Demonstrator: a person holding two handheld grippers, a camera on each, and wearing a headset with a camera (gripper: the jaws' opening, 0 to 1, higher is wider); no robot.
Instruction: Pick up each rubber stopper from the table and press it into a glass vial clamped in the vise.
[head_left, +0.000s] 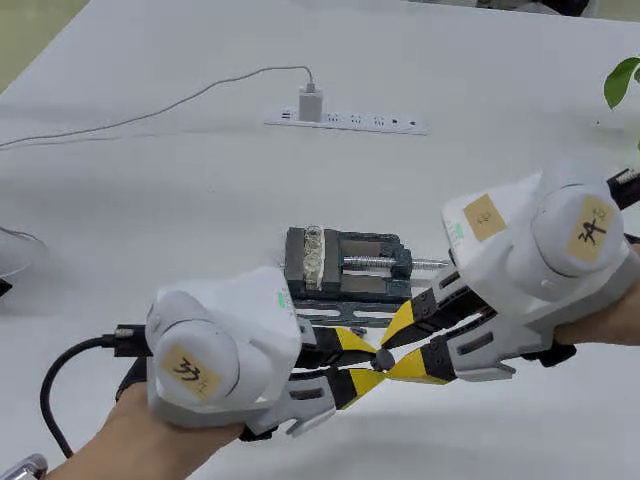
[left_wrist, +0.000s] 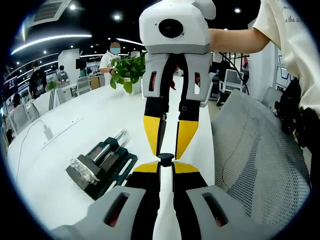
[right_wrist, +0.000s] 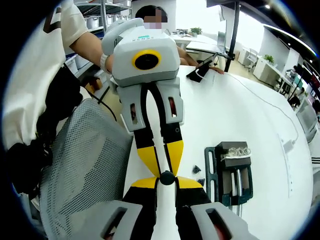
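Left gripper (left_wrist: 165, 167) and right gripper (right_wrist: 167, 182) meet tip to tip, both closed on one black stopper (head_left: 383, 360) above the bench (head_left: 200, 200) — vise (head_left: 345, 265) with vials (head_left: 314, 258) at 11 o'clock. Advice: release one side only once the other's pinch sits square.
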